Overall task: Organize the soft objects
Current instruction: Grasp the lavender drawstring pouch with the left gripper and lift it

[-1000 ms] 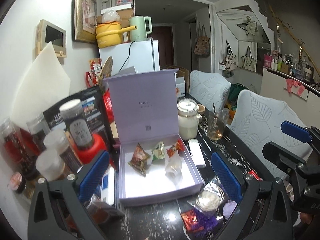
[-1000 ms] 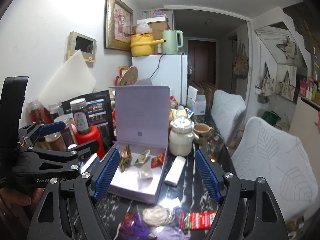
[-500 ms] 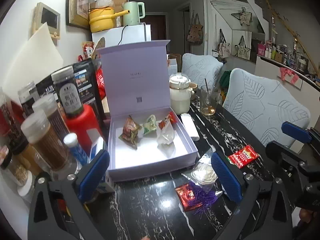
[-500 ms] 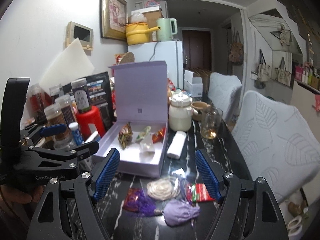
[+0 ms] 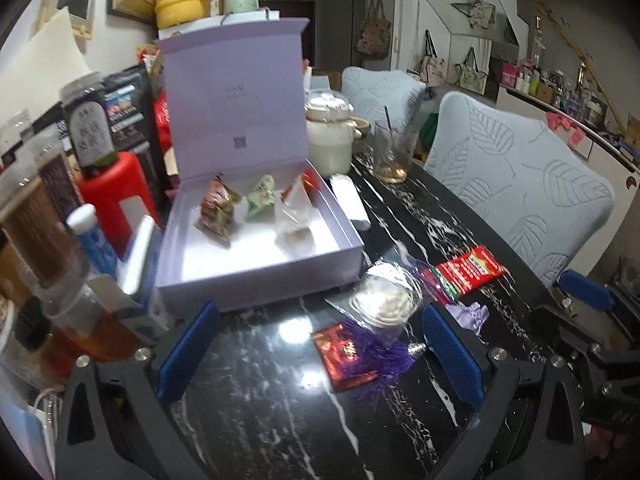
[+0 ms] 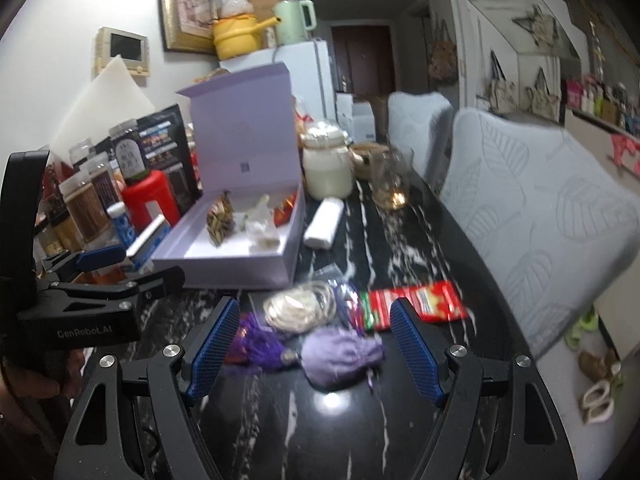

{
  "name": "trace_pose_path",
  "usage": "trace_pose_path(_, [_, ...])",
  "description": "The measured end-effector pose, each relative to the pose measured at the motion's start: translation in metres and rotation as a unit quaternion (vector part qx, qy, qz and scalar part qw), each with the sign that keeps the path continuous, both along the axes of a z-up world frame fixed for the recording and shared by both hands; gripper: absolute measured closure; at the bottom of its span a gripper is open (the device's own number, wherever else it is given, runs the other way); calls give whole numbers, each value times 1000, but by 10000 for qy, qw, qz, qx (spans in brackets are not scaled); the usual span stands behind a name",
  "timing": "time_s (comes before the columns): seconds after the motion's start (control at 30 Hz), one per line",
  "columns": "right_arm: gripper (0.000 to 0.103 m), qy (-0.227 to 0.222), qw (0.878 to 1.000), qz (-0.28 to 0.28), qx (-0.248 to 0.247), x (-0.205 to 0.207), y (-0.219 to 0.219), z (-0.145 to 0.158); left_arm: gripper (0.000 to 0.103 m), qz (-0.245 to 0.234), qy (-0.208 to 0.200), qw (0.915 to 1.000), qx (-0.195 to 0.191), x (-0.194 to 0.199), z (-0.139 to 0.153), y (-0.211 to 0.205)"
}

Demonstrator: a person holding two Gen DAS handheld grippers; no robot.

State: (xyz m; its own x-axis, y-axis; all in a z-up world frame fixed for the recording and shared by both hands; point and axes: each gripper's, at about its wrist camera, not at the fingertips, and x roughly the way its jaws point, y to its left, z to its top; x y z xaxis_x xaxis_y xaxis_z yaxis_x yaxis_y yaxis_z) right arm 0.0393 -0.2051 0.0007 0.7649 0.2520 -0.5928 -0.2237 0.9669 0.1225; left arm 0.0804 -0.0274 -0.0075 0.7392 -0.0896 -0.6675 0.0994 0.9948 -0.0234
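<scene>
An open lilac box (image 5: 256, 256) (image 6: 232, 264) holds several small wrapped sachets (image 5: 218, 210). On the black marble table (image 5: 280, 420) in front of it lie a clear bag with a white item (image 5: 382, 300) (image 6: 300, 306), a red-and-purple packet (image 5: 346, 354), a red snack packet (image 5: 468, 270) (image 6: 416, 304) and a lilac pouch (image 6: 340, 354) (image 5: 468, 316). My left gripper (image 5: 320, 354) is open and empty, just before the red-and-purple packet. My right gripper (image 6: 316, 348) is open, its fingers either side of the lilac pouch, above it.
Jars and a red canister (image 5: 116, 200) crowd the left side. A white lidded pot (image 5: 330, 140), a glass (image 5: 394, 156) and a white roll (image 5: 352, 200) stand behind the box. Pale blue chairs (image 5: 520, 184) line the table's right edge.
Both grippers have pulled back and lower toward the table's near end. The loose packets and pouch now lie between and before the fingers. Both stay open.
</scene>
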Motion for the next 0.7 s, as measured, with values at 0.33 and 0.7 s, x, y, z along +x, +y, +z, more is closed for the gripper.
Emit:
trace_pose_path(0.33, [25, 306, 9990, -310, 90, -1, -40, -29, 0, -559, 428, 9974, -139, 16, -33, -51])
trace_pose_path(0.7, [25, 577, 9967, -575, 51, 3, -82, -48, 0, -1002, 822, 9909, -364, 37, -62, -97])
